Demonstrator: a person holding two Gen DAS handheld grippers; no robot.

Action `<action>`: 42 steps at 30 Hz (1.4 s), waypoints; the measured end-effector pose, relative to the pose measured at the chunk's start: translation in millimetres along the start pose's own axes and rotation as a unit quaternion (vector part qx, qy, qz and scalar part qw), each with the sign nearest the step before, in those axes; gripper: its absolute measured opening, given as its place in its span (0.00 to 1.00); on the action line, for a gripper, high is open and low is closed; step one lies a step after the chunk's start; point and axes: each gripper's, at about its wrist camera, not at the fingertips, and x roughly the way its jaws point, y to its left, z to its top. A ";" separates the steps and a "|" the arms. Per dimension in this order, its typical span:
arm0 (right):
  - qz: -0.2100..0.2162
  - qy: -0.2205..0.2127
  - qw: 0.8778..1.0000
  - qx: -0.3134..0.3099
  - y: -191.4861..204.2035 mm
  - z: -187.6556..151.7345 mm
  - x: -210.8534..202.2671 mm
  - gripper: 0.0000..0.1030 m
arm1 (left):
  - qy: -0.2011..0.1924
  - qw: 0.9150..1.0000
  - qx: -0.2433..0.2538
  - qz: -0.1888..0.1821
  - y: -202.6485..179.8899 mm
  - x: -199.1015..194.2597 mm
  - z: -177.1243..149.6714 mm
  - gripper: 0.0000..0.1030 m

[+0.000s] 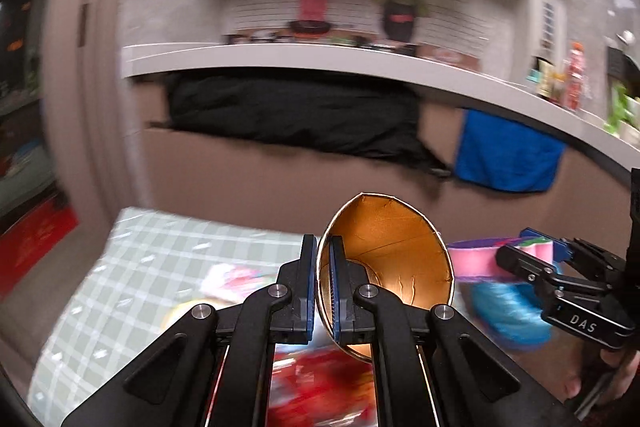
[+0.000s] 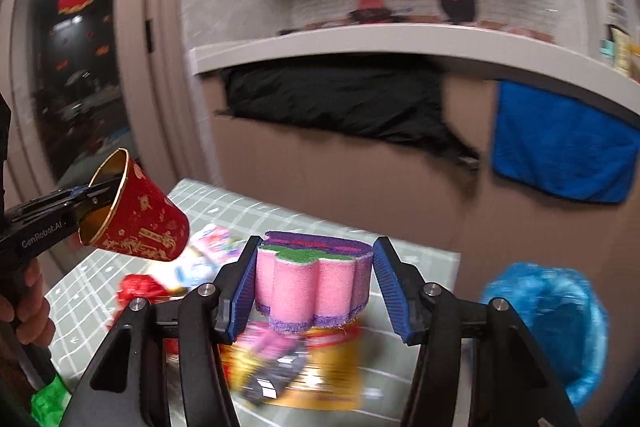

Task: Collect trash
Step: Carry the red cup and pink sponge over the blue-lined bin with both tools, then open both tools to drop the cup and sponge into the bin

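Pinching gold-lined paper cup (image 1: 394, 247) rim, squeezing lobed pink foam sponge (image 2: 316, 285)

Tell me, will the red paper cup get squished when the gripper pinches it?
Probably a little. The left hand-held gripper is shut on just one thin wall of the red paper cup, and creases show inside the gold lining, so it likely bends easily. It hangs sideways from that small pinch, so it seems light. Its round, tapered shape would probably roll in a curve if dropped.

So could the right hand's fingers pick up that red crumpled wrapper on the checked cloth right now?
Probably not yet. The right gripper is already full: its fingers clamp a pink sponge. The red wrapper lies uncovered on the checked cloth, but the sponge must go first.
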 end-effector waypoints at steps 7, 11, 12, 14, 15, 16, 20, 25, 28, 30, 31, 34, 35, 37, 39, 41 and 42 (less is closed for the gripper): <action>-0.103 -0.024 0.993 0.054 -112.7 -9.3 -43.1 0.51 | 0.024 0.994 0.051 -0.091 -124.2 61.2 4.4 0.06; -0.145 -0.023 0.985 0.091 -169.9 -19.1 -59.0 0.51 | 0.040 0.988 0.074 -0.126 -186.4 89.6 -2.6 0.06; -0.153 -0.021 0.983 0.099 -181.0 -22.6 -60.6 0.51 | 0.045 0.987 0.078 -0.136 -202.2 98.0 -4.0 0.06; -0.166 -0.015 0.979 0.116 -203.6 -31.8 -61.7 0.51 | 0.052 0.984 0.083 -0.151 -225.4 110.2 -7.6 0.06; -0.172 -0.011 0.977 0.126 -215.3 -37.5 -61.3 0.51 | 0.058 0.982 0.086 -0.158 -237.9 118.2 -10.8 0.06; -0.174 -0.008 0.976 0.131 -221.7 -41.2 -60.7 0.51 | 0.061 0.981 0.087 -0.164 -245.8 123.6 -12.3 0.06; -0.181 0.008 0.972 0.147 -243.0 -55.4 -51.5 0.51 | 0.080 0.976 0.095 -0.177 -275.2 146.1 -22.0 0.06; -0.188 0.025 0.969 0.156 -263.0 -65.1 -33.3 0.51 | 0.103 0.972 0.102 -0.187 -294.8 169.3 -31.6 0.06; -0.192 0.034 0.968 0.157 -268.2 -71.1 -24.2 0.51 | 0.120 0.969 0.102 -0.191 -299.5 184.3 -36.0 0.06; -0.194 0.038 0.967 0.159 -271.3 -74.6 -19.5 0.51 | 0.132 0.968 0.097 -0.191 -301.2 195.2 -39.0 0.06; -0.195 0.041 0.967 0.160 -273.0 -77.1 -17.2 0.51 | 0.135 0.968 0.097 -0.190 -301.4 198.7 -40.2 0.06; -0.195 0.047 0.966 0.164 -277.7 -82.1 -11.6 0.51 | 0.142 0.966 0.100 -0.191 -304.2 205.6 -44.6 0.06; -0.195 0.048 0.966 0.164 -279.1 -83.1 -10.1 0.51 | 0.144 0.965 0.101 -0.192 -305.0 207.6 -46.0 0.06; -0.196 0.049 0.965 0.166 -281.0 -84.4 -7.7 0.51 | 0.149 0.964 0.101 -0.194 -305.8 210.3 -47.3 0.06; -0.199 0.047 0.965 0.166 -281.6 -85.9 -7.7 0.52 | 0.153 0.963 0.096 -0.199 -305.6 212.8 -47.3 0.07; -0.201 0.044 0.965 0.163 -280.7 -87.1 -7.3 0.54 | 0.152 0.963 0.085 -0.203 -303.3 214.8 -45.3 0.09; -0.203 0.046 0.965 0.162 -280.2 -86.5 -5.3 0.55 | 0.153 0.963 0.077 -0.208 -301.1 215.1 -43.5 0.13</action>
